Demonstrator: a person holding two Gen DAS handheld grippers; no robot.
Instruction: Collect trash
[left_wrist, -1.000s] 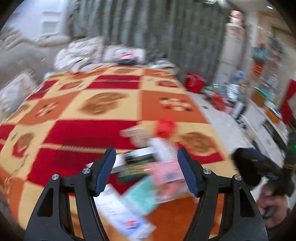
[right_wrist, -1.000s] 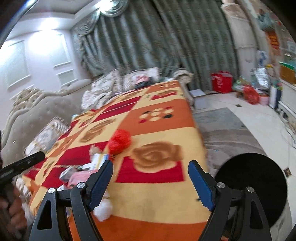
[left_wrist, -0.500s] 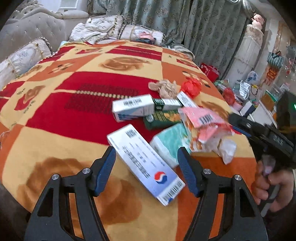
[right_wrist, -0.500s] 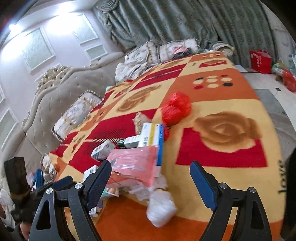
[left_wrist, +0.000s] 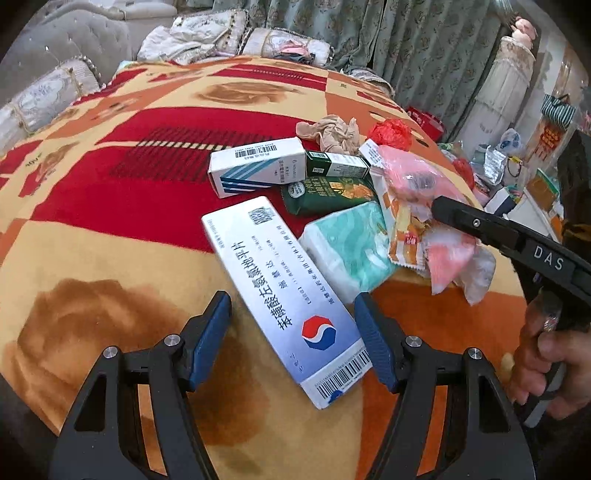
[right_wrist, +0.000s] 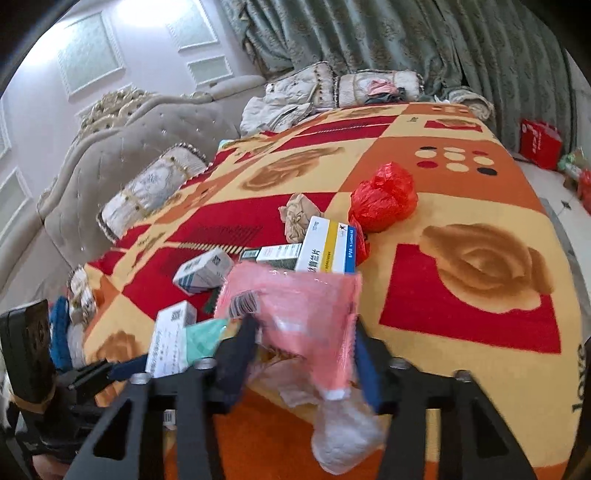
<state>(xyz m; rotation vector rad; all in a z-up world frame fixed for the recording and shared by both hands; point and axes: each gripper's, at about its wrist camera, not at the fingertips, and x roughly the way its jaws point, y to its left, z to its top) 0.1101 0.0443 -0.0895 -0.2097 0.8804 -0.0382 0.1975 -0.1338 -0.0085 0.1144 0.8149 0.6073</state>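
The left gripper (left_wrist: 291, 332) is wide open around the near end of a long white box (left_wrist: 284, 295) on the blanket (left_wrist: 110, 229). Only the right view shows the right gripper (right_wrist: 306, 354) closing its jaws around the pink bag (right_wrist: 295, 317). The red bag (right_wrist: 382, 197) sits farther back.

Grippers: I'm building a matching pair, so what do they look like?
Both grippers, left and right, have black skeletal arms with triangular cut-outs, silver screws and ribbed blue pads. The right one's side reads DAS in white. No sleeve is visible.
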